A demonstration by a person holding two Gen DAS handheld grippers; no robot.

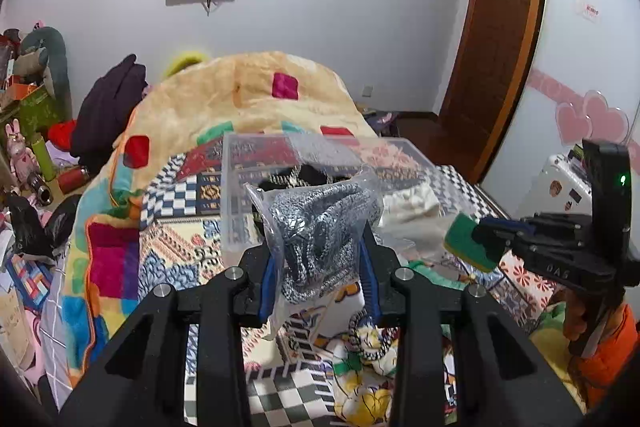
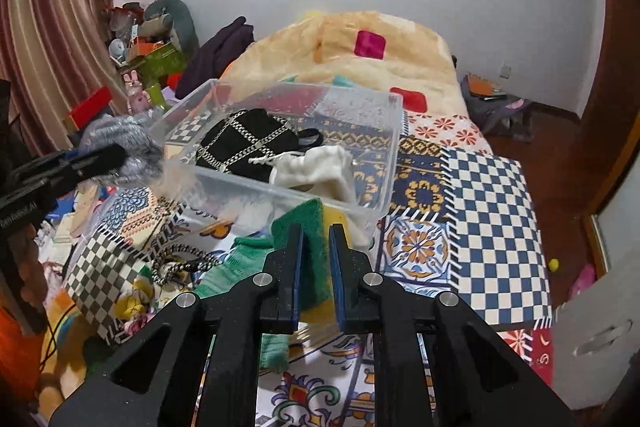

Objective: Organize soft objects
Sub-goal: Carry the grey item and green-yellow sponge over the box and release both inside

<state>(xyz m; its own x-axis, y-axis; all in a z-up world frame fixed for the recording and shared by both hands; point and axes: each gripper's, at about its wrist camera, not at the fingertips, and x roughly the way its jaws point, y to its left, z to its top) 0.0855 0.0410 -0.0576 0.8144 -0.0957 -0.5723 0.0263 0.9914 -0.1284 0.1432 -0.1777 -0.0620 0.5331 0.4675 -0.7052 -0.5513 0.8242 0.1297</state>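
Observation:
My left gripper [image 1: 320, 255] is shut on a clear plastic bag of grey knit fabric [image 1: 320, 227], held up just in front of the clear plastic bin [image 1: 256, 163]. The bag also shows in the right wrist view [image 2: 124, 147] at the bin's left wall. My right gripper [image 2: 314, 239] is shut on a green-and-yellow sponge [image 2: 308, 223], held at the near wall of the bin [image 2: 280, 195]. The sponge also shows in the left wrist view [image 1: 468, 239]. Inside the bin lie a black chain-patterned pouch [image 2: 244, 143] and a white drawstring pouch [image 2: 316, 171].
The bin sits on a patchwork bedspread [image 2: 492, 211] on a bed. A checkered drawstring bag [image 2: 108, 267] and a green sock [image 2: 248, 259] lie in front of the bin. A yellow blanket [image 2: 360, 63] is piled behind. Clutter fills the left side; a wooden door [image 1: 492, 39] stands at right.

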